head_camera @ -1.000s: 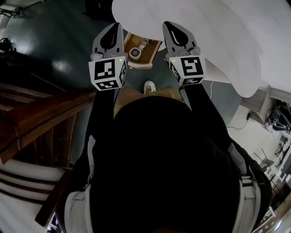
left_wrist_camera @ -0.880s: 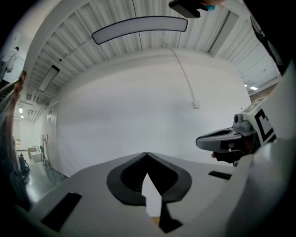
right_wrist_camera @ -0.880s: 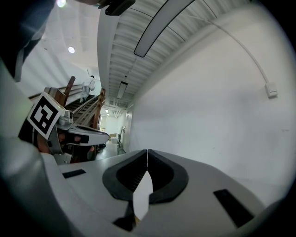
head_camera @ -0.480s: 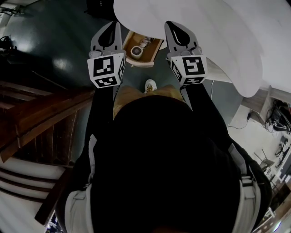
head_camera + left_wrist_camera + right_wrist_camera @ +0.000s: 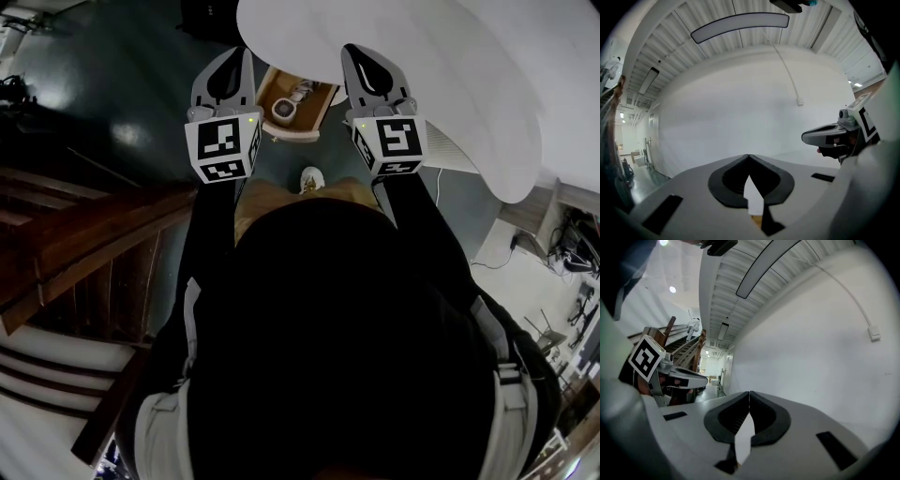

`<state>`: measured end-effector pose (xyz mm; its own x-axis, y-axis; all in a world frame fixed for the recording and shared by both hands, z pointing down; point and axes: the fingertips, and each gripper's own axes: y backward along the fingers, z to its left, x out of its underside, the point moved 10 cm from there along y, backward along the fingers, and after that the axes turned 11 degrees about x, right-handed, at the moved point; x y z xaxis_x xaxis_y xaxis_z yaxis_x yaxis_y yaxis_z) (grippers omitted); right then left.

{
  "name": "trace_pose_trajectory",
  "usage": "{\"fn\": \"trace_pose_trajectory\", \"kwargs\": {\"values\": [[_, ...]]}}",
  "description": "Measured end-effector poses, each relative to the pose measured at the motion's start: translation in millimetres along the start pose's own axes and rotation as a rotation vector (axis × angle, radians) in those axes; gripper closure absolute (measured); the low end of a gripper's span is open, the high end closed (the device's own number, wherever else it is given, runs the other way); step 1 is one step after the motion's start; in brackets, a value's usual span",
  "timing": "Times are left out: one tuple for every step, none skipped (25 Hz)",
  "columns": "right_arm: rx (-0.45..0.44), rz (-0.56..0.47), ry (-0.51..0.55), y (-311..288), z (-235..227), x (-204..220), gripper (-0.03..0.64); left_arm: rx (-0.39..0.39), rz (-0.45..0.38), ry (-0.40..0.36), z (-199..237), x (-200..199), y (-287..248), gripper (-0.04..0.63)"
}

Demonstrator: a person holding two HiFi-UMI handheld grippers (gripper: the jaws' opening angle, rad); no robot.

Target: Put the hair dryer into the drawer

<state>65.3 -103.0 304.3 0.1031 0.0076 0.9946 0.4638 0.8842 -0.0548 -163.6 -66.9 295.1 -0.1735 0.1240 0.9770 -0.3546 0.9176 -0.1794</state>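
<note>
Status: L gripper and R gripper are held side by side in front of the person, pointing fwd and roughly level, well above the floor. Jaws on both are pressed together tip to tip w/ nothing between them, i.e. both are empty. Hair dryer: a pale item w/ a round end lies inside the open wooden drawer, down between the two grippers and beside the edge of the white table. Judgement: placing looks done, hence grippers are held clear of the drawer in a neutral pose. Item is small in view, so ID is probable only
</note>
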Motion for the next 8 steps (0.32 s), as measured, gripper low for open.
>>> {"fn": "trace_pose_trajectory", "kwargs": {"values": [[0.001,-0.002,0.001,0.0,-0.5,-0.2,0.589,0.001,0.001,-0.002,-0.5,-0.4,-0.6,0.580],[0.001,-0.003,0.002,0.0,-0.8,-0.4,0.589,0.002,0.000,-0.003,-0.8,-0.7,-1.0,0.580],[0.001,-0.004,0.003,0.1,-1.0,-0.4,0.589,0.002,0.000,-0.004,-0.9,-1.0,-1.4,0.580],[0.001,-0.004,0.003,0.0,-1.1,-0.3,0.589,0.003,-0.001,-0.004,-0.9,-1.2,-1.8,0.580],[0.000,-0.005,0.004,-0.2,-1.2,-0.2,0.589,0.003,-0.001,-0.004,-1.0,-1.4,-2.2,0.580],[-0.001,-0.005,0.004,-0.5,-1.5,0.0,0.589,0.003,-0.001,-0.004,-1.2,-1.5,-2.7,0.580],[-0.001,-0.004,0.005,-0.8,-1.9,0.3,0.589,0.003,0.000,-0.003,-1.5,-1.6,-3.3,0.580],[-0.002,-0.004,0.005,-1.1,-2.2,0.5,0.589,0.003,0.000,-0.003,-1.8,-1.6,-3.8,0.580]]}}
